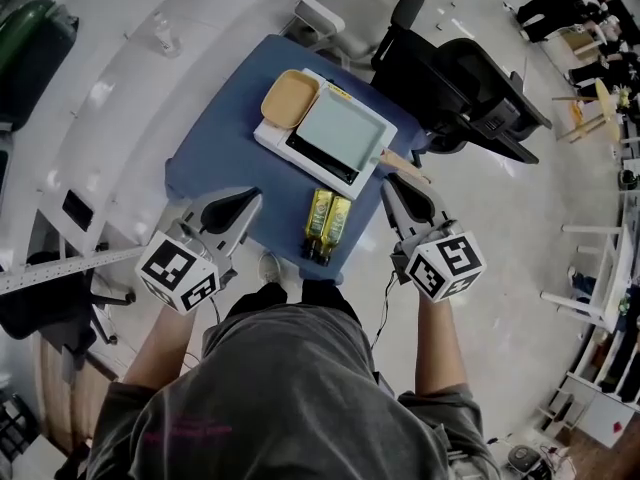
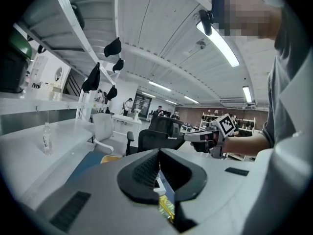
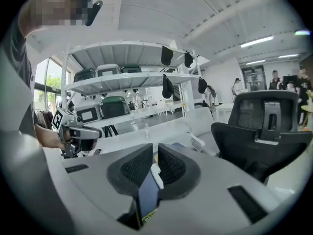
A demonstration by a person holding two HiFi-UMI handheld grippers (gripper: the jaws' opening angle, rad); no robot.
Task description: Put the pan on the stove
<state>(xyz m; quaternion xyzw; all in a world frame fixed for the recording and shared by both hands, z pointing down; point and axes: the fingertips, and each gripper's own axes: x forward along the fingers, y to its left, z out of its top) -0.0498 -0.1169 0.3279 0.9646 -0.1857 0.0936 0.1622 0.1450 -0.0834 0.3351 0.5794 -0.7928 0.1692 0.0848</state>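
A pale green square pan (image 1: 340, 128) with a wooden handle (image 1: 405, 163) sits on the white stove (image 1: 272, 138) on the blue table (image 1: 220, 158). My right gripper (image 1: 392, 181) hovers at the table's right front, just in front of the handle and apart from it. Its jaws leave only a narrow slit, with nothing between them (image 3: 154, 148). Over the table's left front corner my left gripper (image 1: 250, 201) is shut and empty (image 2: 157, 153). Each gripper view looks level over the table, so the pan is hidden there.
A tan board (image 1: 290, 98) lies on the stove's left end. Two yellow-green bottles (image 1: 327, 223) lie at the table's front edge between the grippers. A black office chair (image 1: 460, 93) stands behind the table at the right and a white chair (image 1: 330, 18) behind it.
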